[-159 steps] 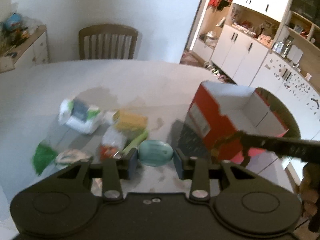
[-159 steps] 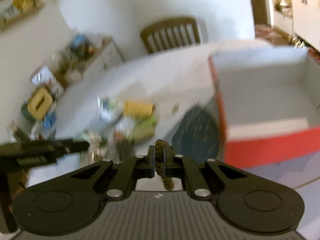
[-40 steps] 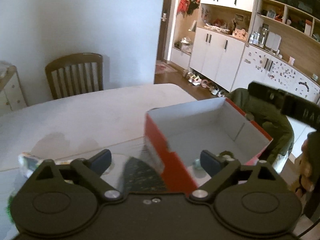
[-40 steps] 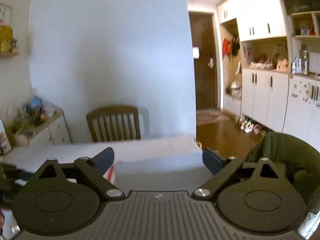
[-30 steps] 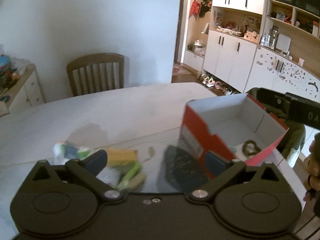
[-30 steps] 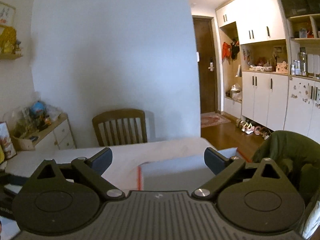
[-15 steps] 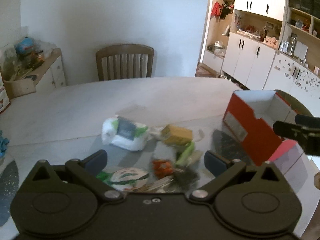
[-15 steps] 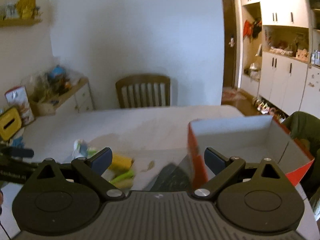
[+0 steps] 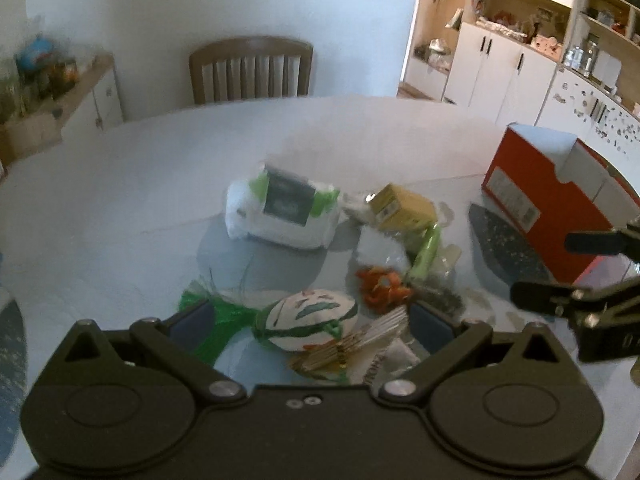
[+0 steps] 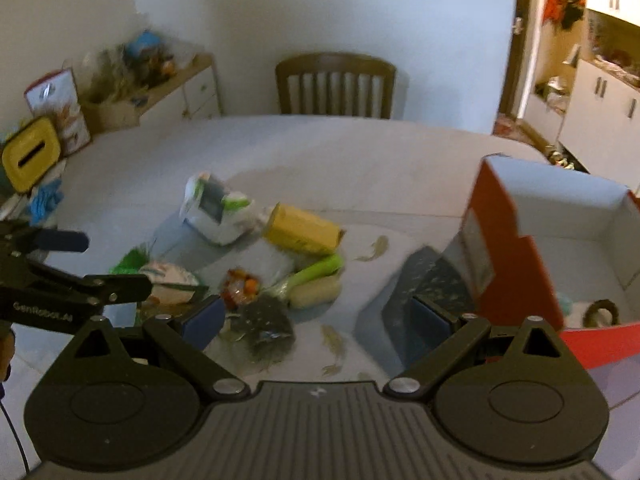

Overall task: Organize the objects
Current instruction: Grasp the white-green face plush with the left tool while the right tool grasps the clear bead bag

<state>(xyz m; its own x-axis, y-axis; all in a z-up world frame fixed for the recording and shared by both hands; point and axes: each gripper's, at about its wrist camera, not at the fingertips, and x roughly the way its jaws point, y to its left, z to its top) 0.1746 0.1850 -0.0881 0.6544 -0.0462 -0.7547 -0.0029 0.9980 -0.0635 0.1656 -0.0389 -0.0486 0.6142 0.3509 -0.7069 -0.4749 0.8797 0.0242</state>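
Observation:
A pile of small items lies mid-table: a white and green pack (image 9: 280, 208), a yellow box (image 9: 400, 208), a green tube (image 9: 426, 252), an orange trinket (image 9: 380, 284) and a dark packet (image 10: 268, 324). My left gripper (image 9: 310, 320) is open, with a white-and-green oval (image 9: 308, 318) between its fingers but not touched. My right gripper (image 10: 318, 318) is open and empty above the dark packet. The red box (image 10: 500, 240) stands to the right with a brown ring (image 10: 600, 310) inside. Each gripper shows in the other's view: right gripper (image 9: 560, 272), left gripper (image 10: 92, 264).
A wooden chair (image 10: 336, 84) stands at the table's far side. A cluttered sideboard (image 10: 168, 80) lines the left wall, with a yellow container (image 10: 30, 156) near the table's left edge. A dark mat (image 10: 428, 284) lies beside the red box. White cupboards (image 9: 500, 68) stand behind.
Both grippers let go of what they held five seconds ago and opened. Over the last second both swung left and down from the red box to the pile.

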